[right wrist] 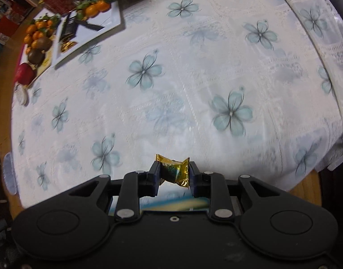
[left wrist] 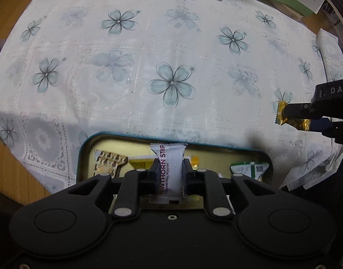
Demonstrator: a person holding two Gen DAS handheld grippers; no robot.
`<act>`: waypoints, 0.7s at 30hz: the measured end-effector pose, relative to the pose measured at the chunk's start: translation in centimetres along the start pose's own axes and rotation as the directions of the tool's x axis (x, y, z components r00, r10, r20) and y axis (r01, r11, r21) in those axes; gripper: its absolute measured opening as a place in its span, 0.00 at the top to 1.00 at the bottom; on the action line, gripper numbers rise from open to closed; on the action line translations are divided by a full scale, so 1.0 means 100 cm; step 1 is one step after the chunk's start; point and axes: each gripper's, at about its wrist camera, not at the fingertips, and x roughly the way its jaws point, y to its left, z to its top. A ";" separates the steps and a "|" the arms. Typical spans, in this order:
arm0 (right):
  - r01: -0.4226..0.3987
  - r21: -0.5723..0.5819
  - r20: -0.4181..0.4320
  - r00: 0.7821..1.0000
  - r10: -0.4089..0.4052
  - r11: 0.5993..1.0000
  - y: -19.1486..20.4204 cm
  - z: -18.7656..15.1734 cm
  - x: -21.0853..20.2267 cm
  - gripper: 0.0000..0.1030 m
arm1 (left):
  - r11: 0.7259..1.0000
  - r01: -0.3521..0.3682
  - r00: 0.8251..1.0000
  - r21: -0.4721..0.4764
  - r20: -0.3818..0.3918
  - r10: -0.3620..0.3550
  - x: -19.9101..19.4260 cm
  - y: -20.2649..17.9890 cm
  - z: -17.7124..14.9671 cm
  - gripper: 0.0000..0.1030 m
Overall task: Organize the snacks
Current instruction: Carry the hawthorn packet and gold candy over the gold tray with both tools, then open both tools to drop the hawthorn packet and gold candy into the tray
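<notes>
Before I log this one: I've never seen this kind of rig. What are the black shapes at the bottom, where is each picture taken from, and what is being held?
No robot here: a person carries a two-finger gripper in each hand, and each gripper has a wide-angle camera looking along its fingers. The black shapes are the grippers' own bodies.

The left camera shows the left gripper shut on a white snack packet, above an open tin with other wrapped snacks inside. At its right edge the right gripper appears from the side.

The right camera shows the right gripper shut on a gold-wrapped candy.

Both look down on a flowered tablecloth. At the far edge stand a white tray and fruit.
</notes>
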 end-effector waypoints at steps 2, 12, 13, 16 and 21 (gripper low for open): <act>-0.030 -0.009 -0.014 0.999 0.030 0.999 -0.003 -0.025 -0.004 0.74 | 1.000 0.007 1.000 -0.002 0.001 -0.007 -0.004 0.001 -0.015 0.76; -0.005 -0.090 -0.010 1.000 0.004 0.996 -0.009 -0.129 -0.020 0.74 | 0.997 0.069 0.997 -0.038 -0.019 -0.069 -0.005 -0.007 -0.079 0.76; -0.004 -0.097 -0.003 1.000 0.003 0.995 -0.010 -0.136 -0.021 0.74 | 0.997 0.068 0.998 -0.043 -0.016 -0.069 -0.005 -0.008 -0.082 0.76; -0.019 -0.119 0.018 1.000 0.022 0.993 -0.011 -0.155 -0.026 0.73 | 0.997 0.066 0.998 -0.051 -0.003 -0.066 -0.006 -0.011 -0.091 0.75; -0.071 -0.138 0.030 0.997 0.075 0.988 -0.008 -0.165 -0.035 0.73 | 0.999 0.032 0.997 -0.030 0.065 -0.030 -0.019 -0.018 -0.099 0.71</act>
